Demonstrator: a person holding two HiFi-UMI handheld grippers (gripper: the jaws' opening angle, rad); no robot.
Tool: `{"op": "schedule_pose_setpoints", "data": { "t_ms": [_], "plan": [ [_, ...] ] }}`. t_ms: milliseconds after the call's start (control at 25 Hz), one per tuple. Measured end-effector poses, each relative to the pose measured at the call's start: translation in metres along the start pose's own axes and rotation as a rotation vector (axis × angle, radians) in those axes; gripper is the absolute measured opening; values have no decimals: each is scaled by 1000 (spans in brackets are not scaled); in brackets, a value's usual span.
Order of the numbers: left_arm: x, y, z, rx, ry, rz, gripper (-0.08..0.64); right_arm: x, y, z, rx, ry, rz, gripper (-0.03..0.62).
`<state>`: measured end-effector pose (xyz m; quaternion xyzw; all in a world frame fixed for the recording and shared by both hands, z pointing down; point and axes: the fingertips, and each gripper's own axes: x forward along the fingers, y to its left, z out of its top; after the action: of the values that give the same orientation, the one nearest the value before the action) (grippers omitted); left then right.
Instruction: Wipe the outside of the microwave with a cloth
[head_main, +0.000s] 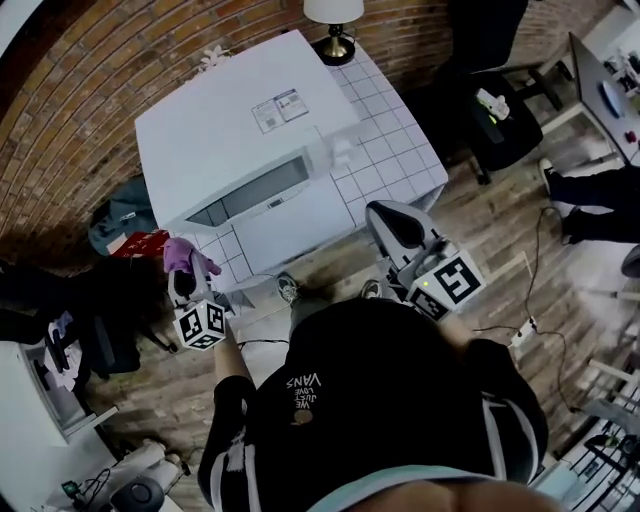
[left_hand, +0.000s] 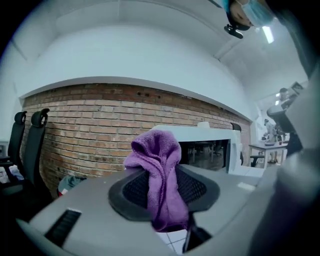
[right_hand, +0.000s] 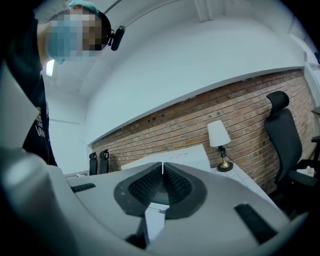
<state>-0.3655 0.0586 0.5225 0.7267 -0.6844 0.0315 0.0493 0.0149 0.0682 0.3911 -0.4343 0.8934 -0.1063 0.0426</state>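
Observation:
A white microwave (head_main: 245, 140) stands on a white tiled table (head_main: 385, 150) against a brick wall. Its dark door window (head_main: 250, 190) faces me. My left gripper (head_main: 183, 270) is below the microwave's front left corner, shut on a purple cloth (head_main: 187, 254). In the left gripper view the cloth (left_hand: 159, 175) bunches up out of the left gripper (left_hand: 162, 192), with the microwave (left_hand: 207, 145) a short way ahead. My right gripper (head_main: 382, 212) hovers off the table's front right corner, shut and holding nothing. In the right gripper view the right gripper (right_hand: 162, 170) points over the microwave top (right_hand: 175, 157).
A table lamp (head_main: 333, 22) stands behind the microwave at the back of the table. A black office chair (head_main: 492, 110) is to the right. Bags (head_main: 120, 225) lie on the wooden floor by the wall at left. Cables (head_main: 525, 330) run over the floor at right.

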Motion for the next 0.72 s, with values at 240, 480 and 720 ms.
{"op": "schedule_pose_setpoints", "data": {
  "t_ms": [240, 480, 720],
  "plan": [
    [-16, -96, 3, -3, -28, -48, 141, -58, -43, 0, -6, -9, -3, 5],
    [-2, -207, 10, 16, -22, -249, 141, -103, -84, -2, 22, -30, -91, 5],
    [35, -317, 10, 5, -12, -452, 141, -136, -133, -8, 22, -42, -201, 5]
  ]
}}
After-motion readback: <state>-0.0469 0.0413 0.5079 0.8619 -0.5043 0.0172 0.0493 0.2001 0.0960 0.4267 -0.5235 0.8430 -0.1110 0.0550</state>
